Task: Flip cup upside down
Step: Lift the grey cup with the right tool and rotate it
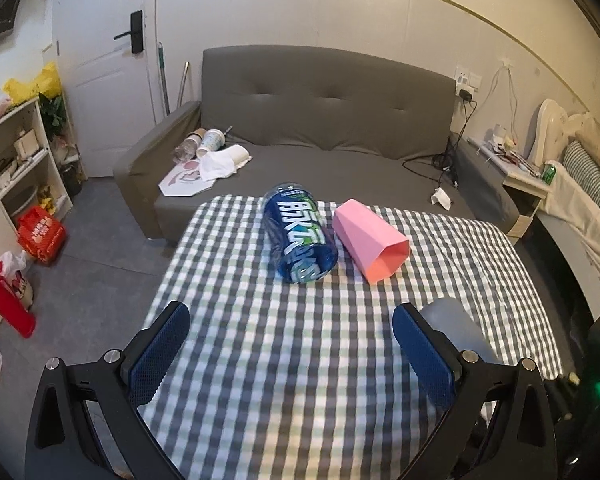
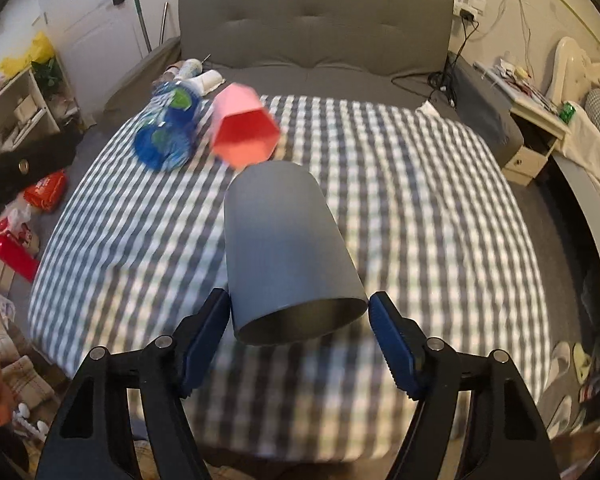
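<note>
Both pads flank grey cup point(image 2: 286, 252).

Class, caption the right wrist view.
Right gripper straddles a grey cup lying on the checked tablecloth.

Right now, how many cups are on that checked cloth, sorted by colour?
Grey cup: 1
Pink cup: 1
Blue printed cup: 1
Total: 3, all lying tipped on the checked cloth.
</note>
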Demonstrator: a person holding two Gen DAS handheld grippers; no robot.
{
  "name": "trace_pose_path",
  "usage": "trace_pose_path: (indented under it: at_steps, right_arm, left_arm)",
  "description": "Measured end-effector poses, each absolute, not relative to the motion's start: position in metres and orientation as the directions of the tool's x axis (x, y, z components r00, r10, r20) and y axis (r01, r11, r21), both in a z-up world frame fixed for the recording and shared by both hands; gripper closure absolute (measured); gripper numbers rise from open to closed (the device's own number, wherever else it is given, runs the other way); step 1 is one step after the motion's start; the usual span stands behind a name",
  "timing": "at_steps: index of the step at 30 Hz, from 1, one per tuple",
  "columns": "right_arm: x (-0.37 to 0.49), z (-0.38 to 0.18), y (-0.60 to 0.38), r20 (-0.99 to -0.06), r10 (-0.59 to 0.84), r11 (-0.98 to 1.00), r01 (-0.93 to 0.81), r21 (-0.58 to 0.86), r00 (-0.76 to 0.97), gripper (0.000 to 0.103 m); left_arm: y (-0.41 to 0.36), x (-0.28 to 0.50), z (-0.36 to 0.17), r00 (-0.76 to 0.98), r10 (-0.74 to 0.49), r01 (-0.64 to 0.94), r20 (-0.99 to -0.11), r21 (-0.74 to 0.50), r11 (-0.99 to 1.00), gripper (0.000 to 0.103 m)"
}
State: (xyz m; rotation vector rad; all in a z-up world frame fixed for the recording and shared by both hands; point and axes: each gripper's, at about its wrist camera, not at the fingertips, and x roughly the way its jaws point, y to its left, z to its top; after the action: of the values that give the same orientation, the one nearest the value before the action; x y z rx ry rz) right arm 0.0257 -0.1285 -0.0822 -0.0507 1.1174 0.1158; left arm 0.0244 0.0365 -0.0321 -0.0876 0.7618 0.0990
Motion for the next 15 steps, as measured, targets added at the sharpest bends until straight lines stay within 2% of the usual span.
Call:
trace_pose_path:
  at_steps: [9,13,15]
  right_arm:
    - [-0.001,-0.080,-0.105,-0.907,0.084,0.992,-0.124,0.036,0.412,0.031]
    - [-0.004,-0.064,-0.113,-0.897,0.131,0.988,-0.132,0.082,0.423,0.020]
    - [-0.006,-0.056,-0.122,-0.889,0.172,0.983,-0.133,0.126,0.425,0.019]
  left_arm:
    - [0.046,0.004,-0.034,0.706,0.125,-0.178,-0.697,-0.003,0.984,0.000]
    - [0.040,0.001,-0.033,0.702,0.137,-0.183,-0.699,0.010,0.983,0.000]
    - [0.036,0.001,-0.034,0.696,0.144,-0.181,-0.703,0.022,0.983,0.000]
